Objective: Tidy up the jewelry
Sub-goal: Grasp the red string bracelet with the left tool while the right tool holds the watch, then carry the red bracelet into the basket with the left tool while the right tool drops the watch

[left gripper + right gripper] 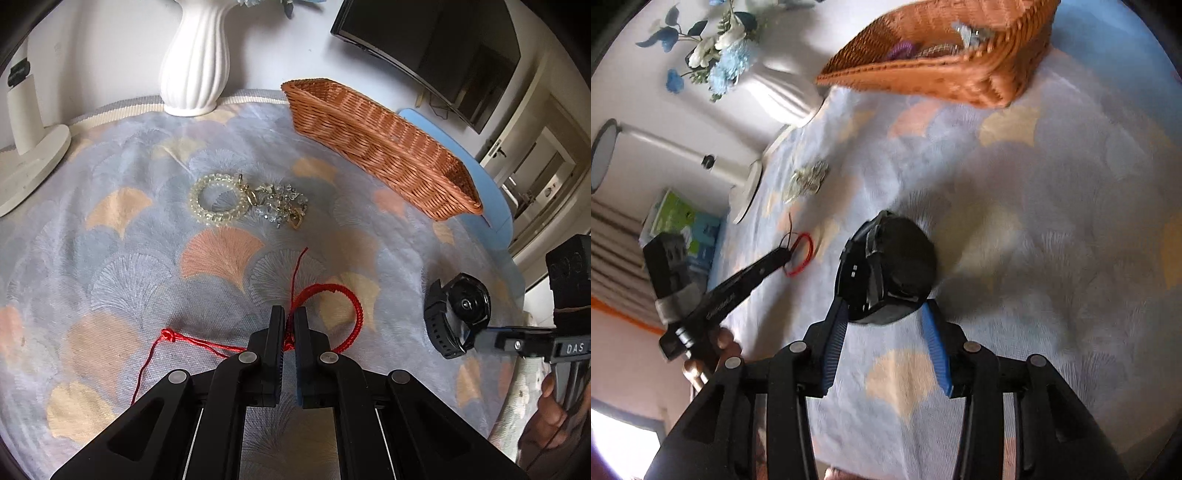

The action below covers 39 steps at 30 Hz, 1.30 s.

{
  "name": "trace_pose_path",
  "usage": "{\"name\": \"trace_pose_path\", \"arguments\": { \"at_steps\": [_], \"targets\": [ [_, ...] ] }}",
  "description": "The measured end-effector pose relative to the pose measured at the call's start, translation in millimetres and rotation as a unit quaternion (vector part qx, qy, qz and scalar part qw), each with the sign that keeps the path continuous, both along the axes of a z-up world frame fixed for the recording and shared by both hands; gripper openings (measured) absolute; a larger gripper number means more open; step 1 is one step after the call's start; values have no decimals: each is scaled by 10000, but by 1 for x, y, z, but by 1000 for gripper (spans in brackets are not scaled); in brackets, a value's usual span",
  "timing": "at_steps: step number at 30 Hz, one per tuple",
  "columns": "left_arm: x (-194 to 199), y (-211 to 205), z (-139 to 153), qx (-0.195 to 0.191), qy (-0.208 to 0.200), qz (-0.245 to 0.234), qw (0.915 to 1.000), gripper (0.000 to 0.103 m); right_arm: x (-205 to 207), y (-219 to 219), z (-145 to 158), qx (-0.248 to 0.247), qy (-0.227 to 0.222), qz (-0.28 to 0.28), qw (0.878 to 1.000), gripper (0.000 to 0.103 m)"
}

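From the left wrist view, the left gripper (290, 314) is clamped on the braided red cord bracelet (347, 314), which lies on the fan-patterned woven cloth (110, 258). Farther off lie a clear beaded bracelet (216, 201) and a tangle of crystal chain (280, 206); far right sits a rectangular wicker basket (380, 147), beside a ribbed white vase (195, 66).

From the right wrist view, the right gripper (886, 317) stands parted, its blue ribbed pads (932, 332) flanking the round black watch (886, 266) without pressing it.
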State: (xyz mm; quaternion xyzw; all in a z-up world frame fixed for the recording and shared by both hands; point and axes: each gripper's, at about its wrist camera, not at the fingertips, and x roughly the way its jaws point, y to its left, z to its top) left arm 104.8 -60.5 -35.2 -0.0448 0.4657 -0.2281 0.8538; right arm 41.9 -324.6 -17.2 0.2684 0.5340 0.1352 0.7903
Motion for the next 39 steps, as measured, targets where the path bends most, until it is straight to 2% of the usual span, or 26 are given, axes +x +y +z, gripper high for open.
{"name": "trace_pose_path", "arguments": {
  "at_steps": [5, 10, 14, 18, 20, 23, 24, 25, 26, 29, 34, 39],
  "targets": [
    [0, 0, 0, -6, -11, -11, 10000, 5, 18, 9, 3, -523, -248, -276, 9979, 45],
    [-2, -3, 0, 86, -38, -45, 9999, 5, 28, 26, 6, -1242, -488, -191, 9909, 44],
    [-5, -2, 1, 244, -28, -50, 9997, 6, 24, 38, 6, -1933, -684, 0, 9788, 31],
    [-10, -10, 2, 495, -60, -159, 9986, 13, 22, 40, 5, -2191, -793, 46, 9725, 26],
    [-12, -17, 2, 745, -99, -159, 9970, 13, 20, 41, 5, -2299, -848, 118, 9694, 25],
    [-13, -24, 4, 1010, -59, -93, 9948, 13, 17, 43, 6, -2486, -919, 227, 9640, 19],
    [-14, -26, 4, 1087, -80, -81, 9940, 11, 15, 43, 6, -2513, -935, 248, 9631, 18],
    [-14, -27, 4, 1142, -110, -74, 9934, 5, 15, 43, 7, -2528, -960, 274, 9623, 18],
    [-15, -29, 4, 1146, -120, -89, 9933, 5, 13, 42, 7, -2506, -982, 309, 9626, 18],
    [-17, -25, 9, 734, -31, -164, 9972, 5, 11, 32, 10, -2126, -976, 402, 9714, 16],
    [-15, -18, 38, 114, -220, -261, 9994, 5, 9, 16, 23, -1658, -1002, 454, 9800, 15],
    [-12, -30, 70, 114, -561, -367, 9977, 5, 6, 0, 40, -1347, -1111, 435, 9837, 15]
  ]
}}
